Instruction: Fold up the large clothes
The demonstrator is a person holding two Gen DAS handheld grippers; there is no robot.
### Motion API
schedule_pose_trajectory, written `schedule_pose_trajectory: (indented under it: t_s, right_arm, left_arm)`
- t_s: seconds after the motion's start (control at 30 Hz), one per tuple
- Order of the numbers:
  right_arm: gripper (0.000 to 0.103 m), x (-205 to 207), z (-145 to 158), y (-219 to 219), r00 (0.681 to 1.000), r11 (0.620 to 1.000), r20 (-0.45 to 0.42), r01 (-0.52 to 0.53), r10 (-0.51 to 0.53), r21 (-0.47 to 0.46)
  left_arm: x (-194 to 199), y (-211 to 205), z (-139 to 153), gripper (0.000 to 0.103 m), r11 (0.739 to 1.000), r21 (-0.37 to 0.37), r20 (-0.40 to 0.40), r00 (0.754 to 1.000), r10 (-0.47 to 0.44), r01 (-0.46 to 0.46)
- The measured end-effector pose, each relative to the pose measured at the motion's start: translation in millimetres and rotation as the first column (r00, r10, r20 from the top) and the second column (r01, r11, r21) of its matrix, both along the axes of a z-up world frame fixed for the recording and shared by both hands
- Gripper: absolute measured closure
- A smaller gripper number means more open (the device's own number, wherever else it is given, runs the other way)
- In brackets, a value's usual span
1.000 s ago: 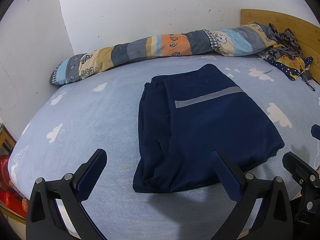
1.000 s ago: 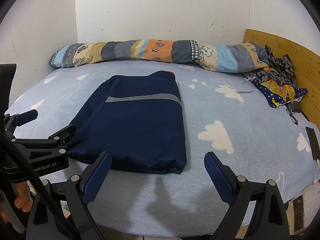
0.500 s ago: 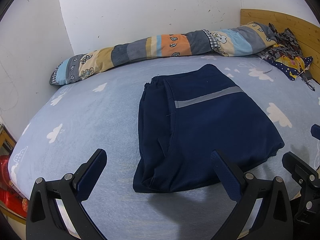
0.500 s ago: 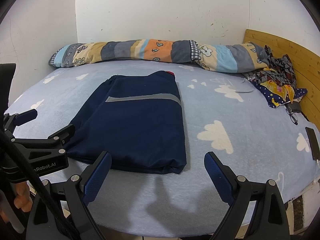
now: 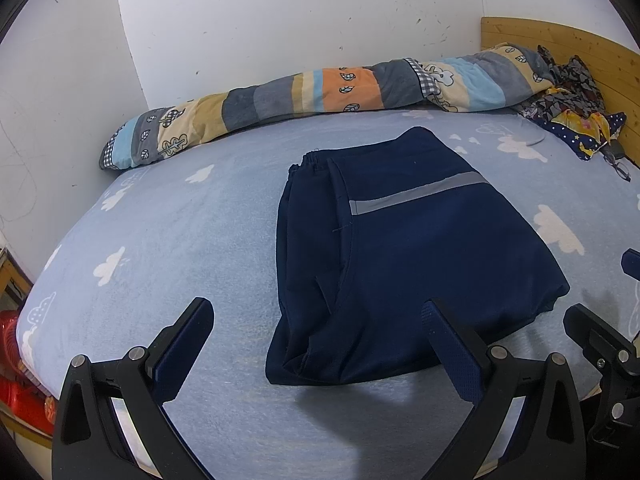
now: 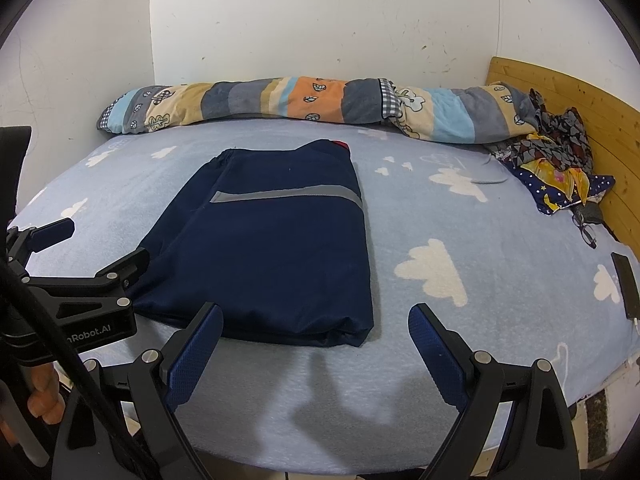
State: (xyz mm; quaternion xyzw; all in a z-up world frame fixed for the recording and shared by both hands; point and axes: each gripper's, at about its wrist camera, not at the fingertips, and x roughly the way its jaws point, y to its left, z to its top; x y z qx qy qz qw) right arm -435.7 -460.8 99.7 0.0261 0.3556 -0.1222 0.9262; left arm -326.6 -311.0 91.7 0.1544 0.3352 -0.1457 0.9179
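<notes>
Two grippers hover over the near edge of the bed [image 5: 168,240], both with fingers spread wide and nothing between them.

Left gripper [image 5: 318,334]: fingers released, blue pads facing each other; the right finger [image 5: 452,344] overlaps the near edge of the trousers in its own view, contact cannot be told. In the right wrist view the same gripper [image 6: 80,248] sits at the left, just beside the near left corner of the trousers.

Right gripper [image 6: 316,338]: fingers released, tips above the sheet just in front of the trousers' near edge, no cloth between them.

Trousers [image 6: 272,248]: navy, folded into a flat rectangle, lying on the middle of the bed toward the near edge. Grey stripe [image 6: 288,194] runs across the top layer. Waistband end points to the far edge; a little red shows at the far right corner.

Rolled patchwork quilt [image 6: 304,100] lies along the far edge against the wall. Crumpled patterned cloth [image 6: 556,160] sits at the far right corner by the wooden headboard [image 6: 592,120]; glasses [image 6: 586,230] lie just in front of the cloth. Phone [image 6: 626,286] lies near the right edge.
</notes>
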Motion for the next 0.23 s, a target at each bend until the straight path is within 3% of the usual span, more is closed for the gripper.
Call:
schedule_pose_trajectory:
  t_s: [0.23]
  right_arm:
    - [0.007,-1.2,0.9,-3.7,1.000,1.000,0.007,0.007,-0.007,0.008]
  left_arm:
    - [1.5,8.5,3.5,0.000,0.999,-0.033,-0.006,1.000,0.024,-0.024]
